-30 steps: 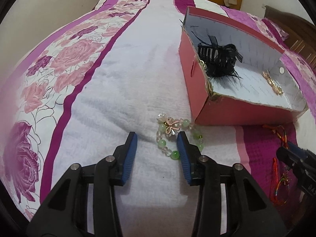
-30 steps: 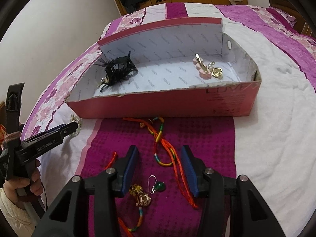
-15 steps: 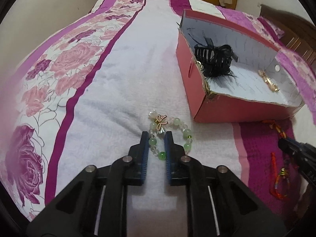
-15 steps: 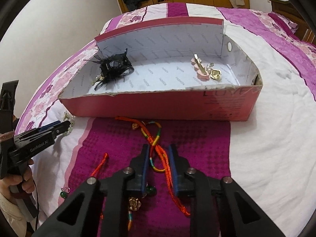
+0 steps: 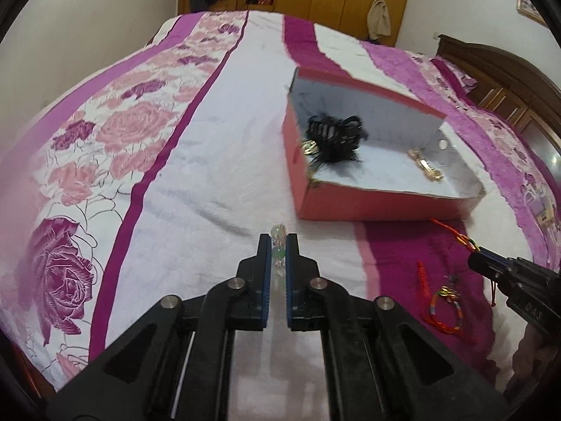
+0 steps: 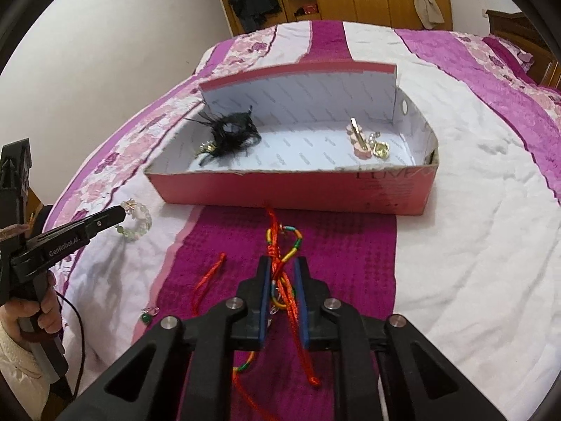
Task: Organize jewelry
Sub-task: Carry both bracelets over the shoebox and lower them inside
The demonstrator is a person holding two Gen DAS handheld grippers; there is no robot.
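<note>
Left tool clamped on the bead bracelet, just short of the red box. Right tool, jaws just closing, pinches the red cord bundle in front of the box. Both grips set for lifting into it, likely.

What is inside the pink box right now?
The pink box holds a black feathered hair clip at one end, and a pink hair clip with a gold heart earring at the other. Whatever lies under the feathers is covered.
</note>
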